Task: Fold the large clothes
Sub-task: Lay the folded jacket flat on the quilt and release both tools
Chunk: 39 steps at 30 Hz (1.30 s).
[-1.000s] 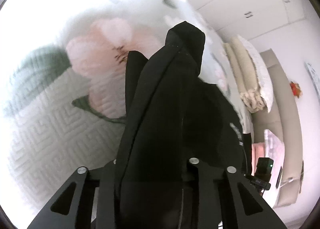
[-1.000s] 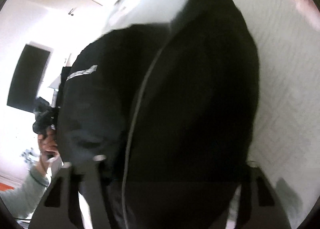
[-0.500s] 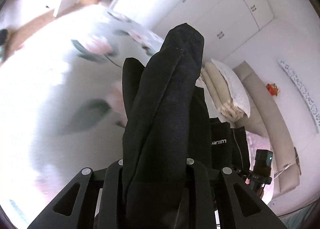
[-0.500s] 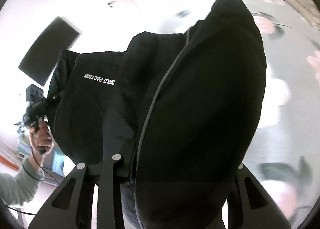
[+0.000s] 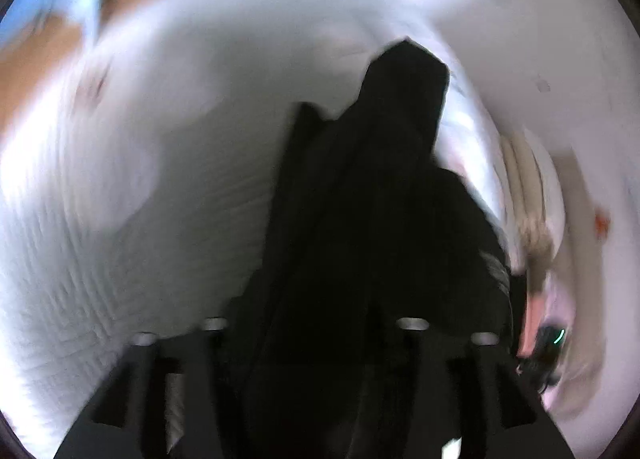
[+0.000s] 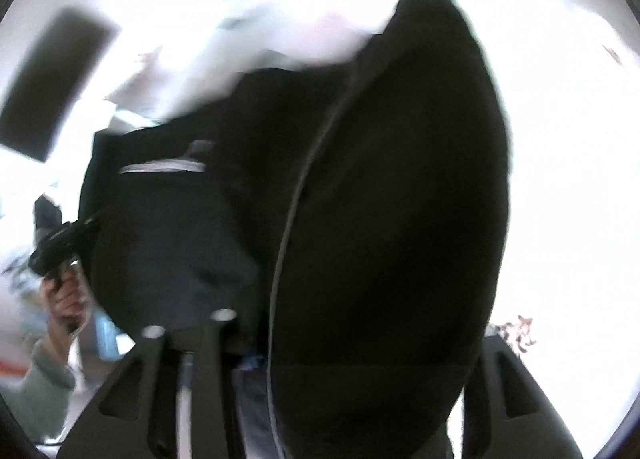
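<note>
A large black garment (image 5: 372, 219) hangs between both grippers, lifted off the bed. My left gripper (image 5: 312, 343) is shut on a bunched edge of it; the cloth hides the fingertips. My right gripper (image 6: 340, 339) is shut on another edge of the same black garment (image 6: 392, 179), which fills most of that view. A white printed strip on the garment (image 6: 164, 167) shows at the left. The other hand with the left gripper (image 6: 60, 243) shows at the far left of the right wrist view. Both views are motion blurred.
A white quilted bedspread (image 5: 140, 199) lies under the garment. Folded beige bedding (image 5: 528, 195) is stacked at the right. Wooden floor (image 5: 52, 47) shows at the upper left. A dark rectangle (image 6: 52, 79) hangs on the bright wall.
Both grippers have swung with the garment still clamped. The left view has tipped back down toward the bedspread, and both views are now blurred.
</note>
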### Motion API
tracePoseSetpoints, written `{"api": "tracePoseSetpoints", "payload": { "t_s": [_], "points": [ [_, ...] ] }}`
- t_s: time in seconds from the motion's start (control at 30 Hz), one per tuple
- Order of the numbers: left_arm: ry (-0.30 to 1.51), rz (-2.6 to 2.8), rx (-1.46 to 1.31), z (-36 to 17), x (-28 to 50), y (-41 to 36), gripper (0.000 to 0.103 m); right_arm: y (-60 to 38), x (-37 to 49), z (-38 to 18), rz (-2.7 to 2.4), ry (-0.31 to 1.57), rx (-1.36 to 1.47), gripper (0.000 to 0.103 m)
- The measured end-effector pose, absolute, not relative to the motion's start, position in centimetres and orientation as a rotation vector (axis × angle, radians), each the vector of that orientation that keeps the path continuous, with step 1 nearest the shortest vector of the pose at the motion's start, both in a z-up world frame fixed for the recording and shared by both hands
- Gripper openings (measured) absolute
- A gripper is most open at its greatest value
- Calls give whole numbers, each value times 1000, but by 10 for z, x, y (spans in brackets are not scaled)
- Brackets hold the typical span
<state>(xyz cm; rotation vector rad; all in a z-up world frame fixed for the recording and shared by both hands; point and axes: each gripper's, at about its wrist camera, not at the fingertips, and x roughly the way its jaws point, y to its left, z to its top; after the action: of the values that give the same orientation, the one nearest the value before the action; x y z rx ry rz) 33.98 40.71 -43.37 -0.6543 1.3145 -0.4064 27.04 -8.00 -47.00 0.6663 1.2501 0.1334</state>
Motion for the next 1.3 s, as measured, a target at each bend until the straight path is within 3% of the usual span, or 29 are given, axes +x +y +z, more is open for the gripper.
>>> {"api": "tracePoseSetpoints", "payload": {
  "t_s": [0.07,0.1,0.2,0.37,0.47,0.6,0.73,0.87,0.97,1.3],
  "points": [
    [1324,-477,-912,-462,343,436,66,-102,261,-480,76,1245,820,66],
    [1321,-472,-909,-457,344,442,66,-108,257,-477,53,1245,843,66],
    [1291,-437,-776,-423,344,457,66,-115,250,-442,-66,1240,769,73],
    [1186,-405,-420,-339,330,444,66,-80,243,-364,-147,1136,592,73],
    [1143,-479,-352,-316,311,413,66,-21,261,-349,-118,1131,449,73],
    [1151,-490,-240,-331,285,363,66,66,273,-394,-93,1223,240,72],
    [1136,-353,3,-380,260,310,72,45,258,-454,-115,1301,187,72],
    [1107,-243,101,-382,259,291,73,40,264,-461,-137,1285,213,72],
    [1131,-210,77,-362,257,300,67,33,256,-443,-145,1269,202,72],
    [981,-345,260,-205,127,282,70,55,129,-320,-68,1166,256,81]
  ]
}}
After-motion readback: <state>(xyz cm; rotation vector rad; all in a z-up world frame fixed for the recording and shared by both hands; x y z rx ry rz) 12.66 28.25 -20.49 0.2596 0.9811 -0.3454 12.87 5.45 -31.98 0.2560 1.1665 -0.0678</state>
